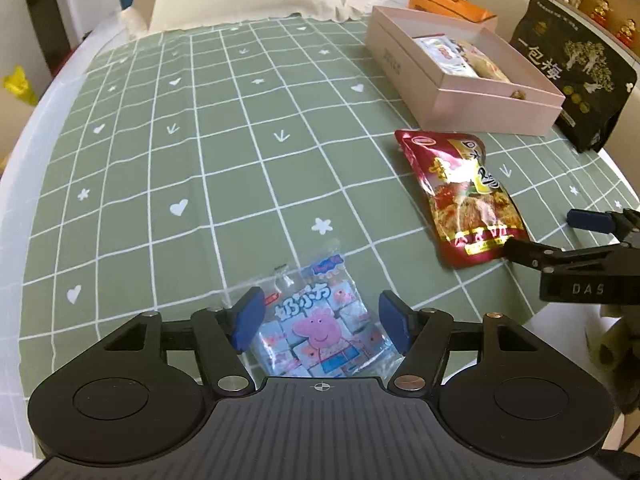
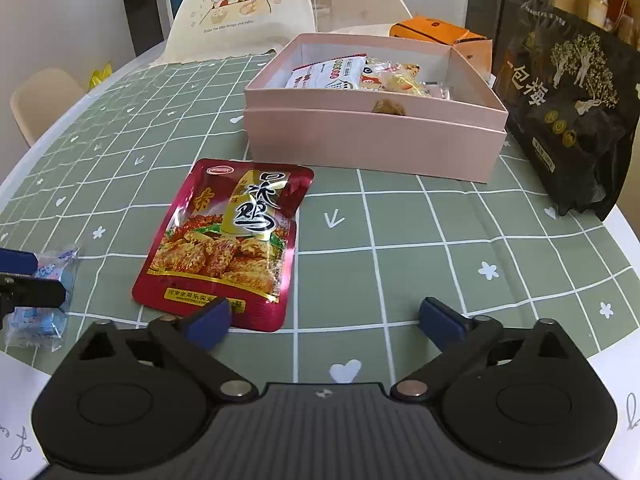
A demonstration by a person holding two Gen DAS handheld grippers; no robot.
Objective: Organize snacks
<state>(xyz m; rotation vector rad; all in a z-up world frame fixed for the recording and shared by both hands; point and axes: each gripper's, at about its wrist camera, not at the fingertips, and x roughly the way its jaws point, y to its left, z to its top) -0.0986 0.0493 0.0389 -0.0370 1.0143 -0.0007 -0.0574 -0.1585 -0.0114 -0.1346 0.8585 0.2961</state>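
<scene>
A clear Peppa Pig candy packet point(image 1: 320, 330) lies on the green checked tablecloth between the open fingers of my left gripper point(image 1: 322, 324); the pads flank it, apart from its sides. It also shows at the left edge of the right wrist view point(image 2: 48, 300). A red chicken snack pouch point(image 2: 226, 242) lies flat in front of my open, empty right gripper point(image 2: 324, 322), whose left pad sits over the pouch's near edge. The pouch point(image 1: 464, 196) and right gripper point(image 1: 544, 236) show in the left wrist view. An open pink box point(image 2: 372, 142) holds several snack packets.
A black plum bag point(image 2: 568, 120) stands right of the pink box, near the table's right edge. An orange carton point(image 2: 444, 36) sits behind the box. A chair with a cartoon cushion point(image 2: 240, 4) stands at the table's far side. The pink box point(image 1: 476, 108) shows in the left view too.
</scene>
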